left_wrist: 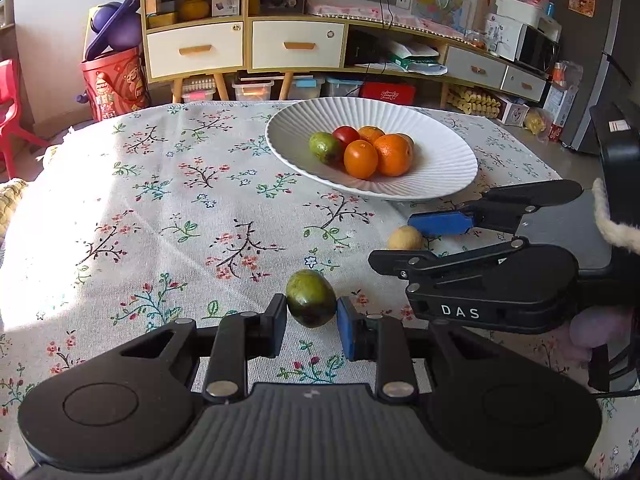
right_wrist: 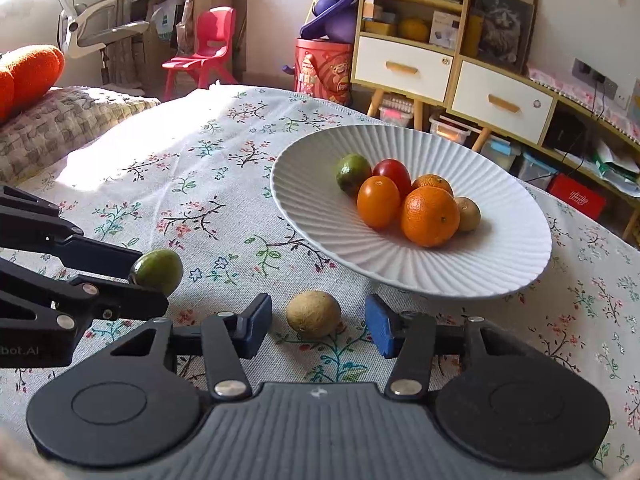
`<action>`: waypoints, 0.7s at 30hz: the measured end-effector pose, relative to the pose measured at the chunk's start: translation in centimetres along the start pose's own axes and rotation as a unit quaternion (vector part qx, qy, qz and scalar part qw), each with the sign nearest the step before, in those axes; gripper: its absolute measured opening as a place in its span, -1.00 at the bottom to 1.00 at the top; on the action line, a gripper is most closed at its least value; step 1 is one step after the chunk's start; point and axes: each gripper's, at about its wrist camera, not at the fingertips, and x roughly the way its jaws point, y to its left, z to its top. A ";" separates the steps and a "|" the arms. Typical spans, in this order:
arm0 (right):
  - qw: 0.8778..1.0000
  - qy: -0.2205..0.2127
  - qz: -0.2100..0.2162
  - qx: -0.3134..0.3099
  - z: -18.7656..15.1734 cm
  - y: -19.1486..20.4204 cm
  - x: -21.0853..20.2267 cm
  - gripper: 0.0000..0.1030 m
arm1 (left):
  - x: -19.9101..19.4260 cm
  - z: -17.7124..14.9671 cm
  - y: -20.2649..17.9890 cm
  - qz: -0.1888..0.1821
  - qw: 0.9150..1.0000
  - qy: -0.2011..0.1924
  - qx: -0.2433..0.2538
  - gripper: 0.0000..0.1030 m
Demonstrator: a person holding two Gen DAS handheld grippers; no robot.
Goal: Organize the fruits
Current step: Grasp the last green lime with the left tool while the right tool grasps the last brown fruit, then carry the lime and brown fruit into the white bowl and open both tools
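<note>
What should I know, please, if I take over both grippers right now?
Left gripper: shut on the dark green fruit, at the tablecloth.
Right gripper: fingers either side of the tan fruit, gaps visible, not gripping.
Done: six fruits lie in the white ribbed plate, including two oranges.
Left: carry the green fruit to the plate, then close on the tan fruit and add it.

Surface (right_wrist: 208, 184): plate (right_wrist: 312, 216) far right, holding a fruit cluster (right_wrist: 400, 200); nearer, two loose fruits, one (right_wrist: 158, 272) left of the other (right_wrist: 314, 314).
</note>
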 end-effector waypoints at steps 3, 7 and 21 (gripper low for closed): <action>1.000 0.000 0.006 -0.002 0.0 0.2 -0.1 -0.35 | 0.0 0.1 0.1 0.001 1.000 -0.001 -0.001 -0.78; 1.000 0.004 0.015 -0.004 0.2 0.2 -0.2 -0.51 | 0.0 0.1 0.1 0.001 1.000 -0.001 -0.001 -0.78; 0.999 -0.002 0.034 0.006 0.5 -0.3 -2.0 -0.52 | -0.4 1.2 -0.2 -0.003 1.000 -0.008 0.000 -0.78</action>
